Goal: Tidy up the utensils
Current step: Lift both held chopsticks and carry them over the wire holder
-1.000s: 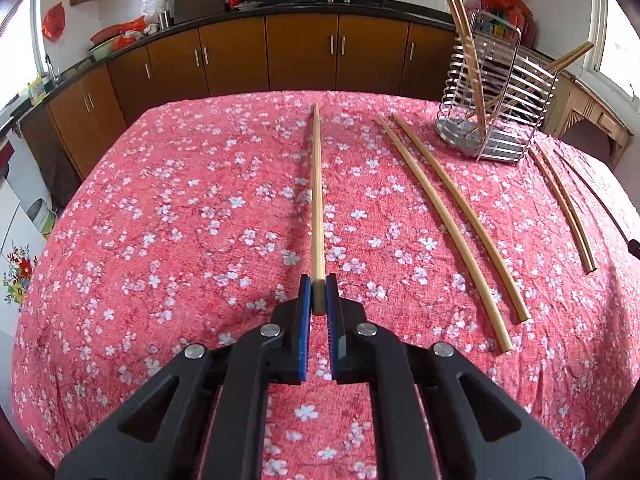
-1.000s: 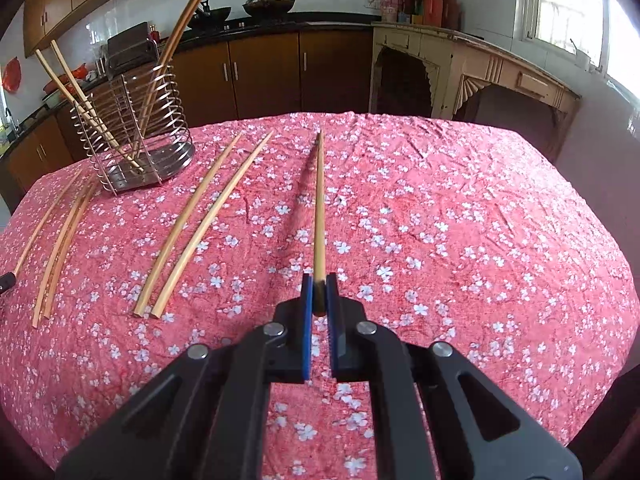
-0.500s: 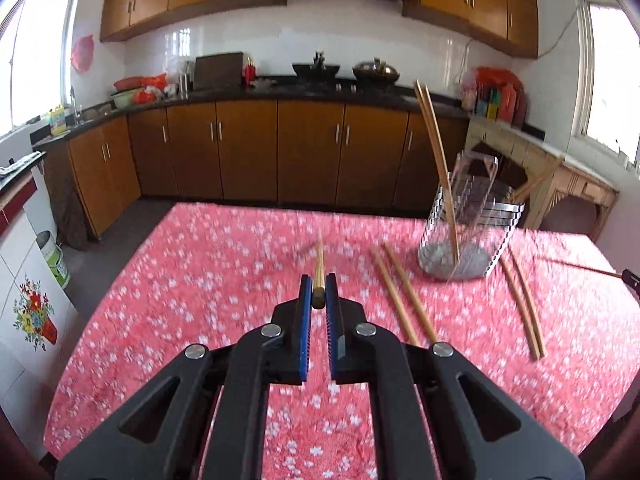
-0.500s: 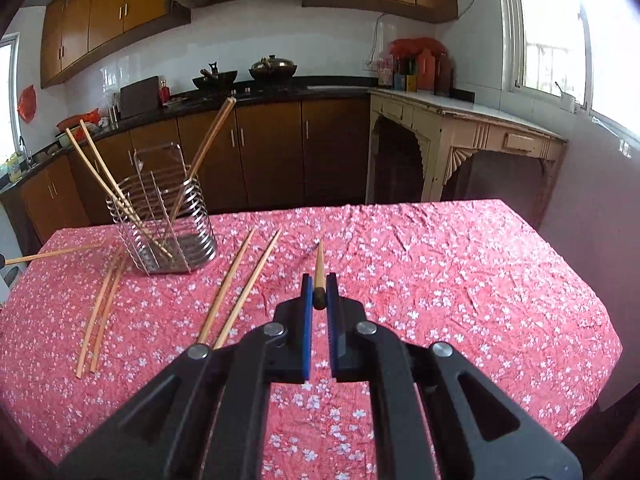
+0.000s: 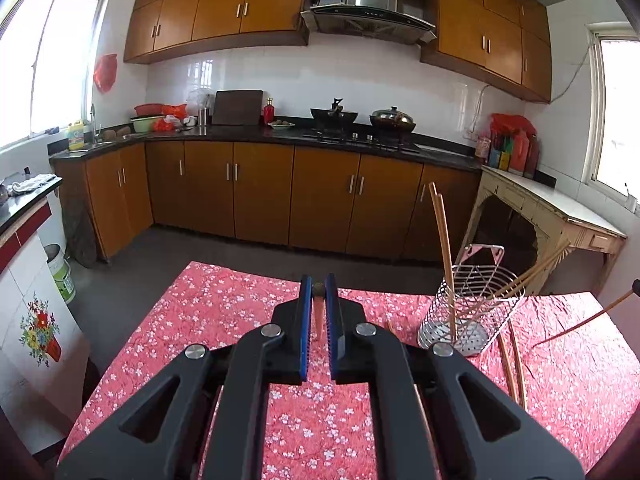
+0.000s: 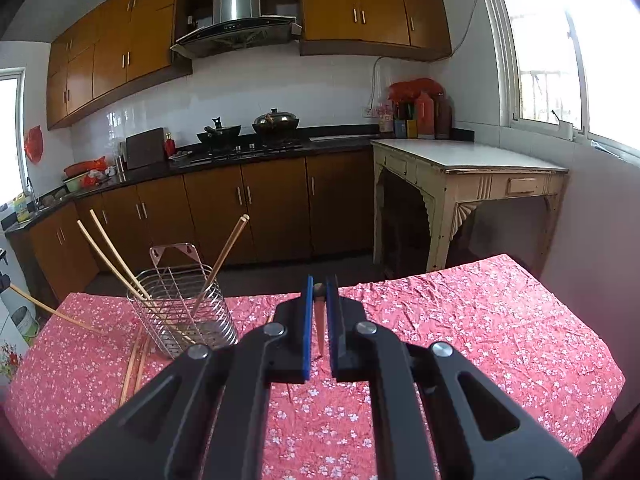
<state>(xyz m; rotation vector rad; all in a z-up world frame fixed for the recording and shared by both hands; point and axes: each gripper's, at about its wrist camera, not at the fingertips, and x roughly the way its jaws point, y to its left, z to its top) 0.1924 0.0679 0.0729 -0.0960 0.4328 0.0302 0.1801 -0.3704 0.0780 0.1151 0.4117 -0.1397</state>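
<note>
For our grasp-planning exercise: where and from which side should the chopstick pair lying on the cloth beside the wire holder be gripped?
Grip the chopstick pair near its closer end, coming from above with jaws across the shafts: they lie flat on the tablecloth, thin, close beside the wire holder.

Left gripper (image 5: pixel 319 290) is raised and level, looking out across the room, its blue-padded jaws drawn close with only a narrow slot between them, pinching a chopstick (image 5: pixel 318 316) that hangs down from the tips. Right gripper (image 6: pixel 319 289) matches it: same near-level pose, black fingers (image 6: pixel 306 320) running forward, jaws narrowed onto a chopstick of its own (image 6: pixel 320 320). At the right edge of the left view, a dark tip of the right gripper just shows.
</note>
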